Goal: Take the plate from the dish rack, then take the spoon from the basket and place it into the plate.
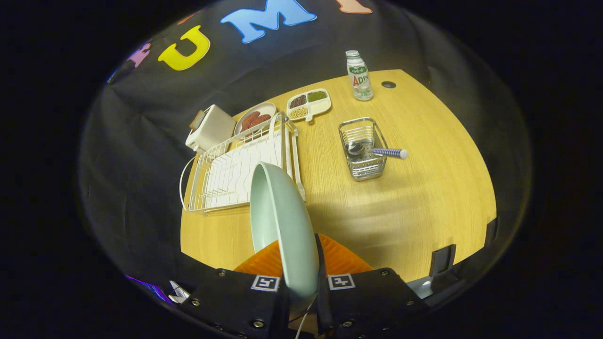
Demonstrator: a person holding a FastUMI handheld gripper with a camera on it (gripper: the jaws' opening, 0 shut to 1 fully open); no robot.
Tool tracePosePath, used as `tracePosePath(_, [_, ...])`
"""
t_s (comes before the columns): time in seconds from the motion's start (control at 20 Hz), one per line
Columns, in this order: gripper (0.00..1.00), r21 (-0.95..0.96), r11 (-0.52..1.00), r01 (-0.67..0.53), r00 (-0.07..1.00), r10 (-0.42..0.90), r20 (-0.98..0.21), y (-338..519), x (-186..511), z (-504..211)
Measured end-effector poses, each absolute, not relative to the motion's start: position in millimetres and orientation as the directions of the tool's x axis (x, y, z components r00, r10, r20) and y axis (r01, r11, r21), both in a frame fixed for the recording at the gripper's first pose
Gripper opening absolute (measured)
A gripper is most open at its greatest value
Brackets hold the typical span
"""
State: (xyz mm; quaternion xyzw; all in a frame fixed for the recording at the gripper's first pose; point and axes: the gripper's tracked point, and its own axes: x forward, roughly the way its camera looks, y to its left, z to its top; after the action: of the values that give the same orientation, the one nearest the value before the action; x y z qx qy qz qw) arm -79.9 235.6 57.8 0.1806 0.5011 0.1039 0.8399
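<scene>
A pale green plate (282, 221) stands on edge between my fingers, held above the wooden table (424, 212); my gripper (301, 278) is shut on its rim. Beyond the plate lies the white wire dish rack (235, 174), with nothing standing in it. To the right of the rack stands a small wire basket (362, 150). Across the basket lies a spoon (377, 151), its bowl inside and its blue-and-white handle sticking out over the right rim.
Behind the rack sit a white toaster (210, 127), a round dish of red food (254, 120) and a divided tray of beans (308, 103). A small bottle (360, 76) stands at the table's far side.
</scene>
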Motion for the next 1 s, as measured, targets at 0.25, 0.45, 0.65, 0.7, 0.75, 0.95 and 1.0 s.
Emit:
tracePosePath(0.25, [0.23,0.534,0.845,0.035,0.447,0.465,-0.764,238.3,-95.2,29.0])
tracePosePath(0.45, [0.23,0.537,0.843,0.031,0.418,0.478,-0.773,229.7,-99.3,6.8])
tracePosePath(0.65, [0.23,0.569,0.822,0.036,0.39,0.512,-0.765,232.8,-96.4,-16.0])
tracePosePath(0.7, [0.23,0.575,0.817,0.032,0.383,0.521,-0.763,234.6,-95.7,-22.5])
tracePosePath(0.75, [0.23,0.583,0.812,0.034,0.375,0.53,-0.76,236.6,-94.8,-28.6])
tracePosePath(0.95, [0.23,0.637,0.77,0.041,0.373,0.579,-0.725,249.0,-92.3,-42.8])
tracePosePath(1.0, [0.23,0.64,0.767,0.033,0.371,0.585,-0.721,253.9,-92.0,-47.5])
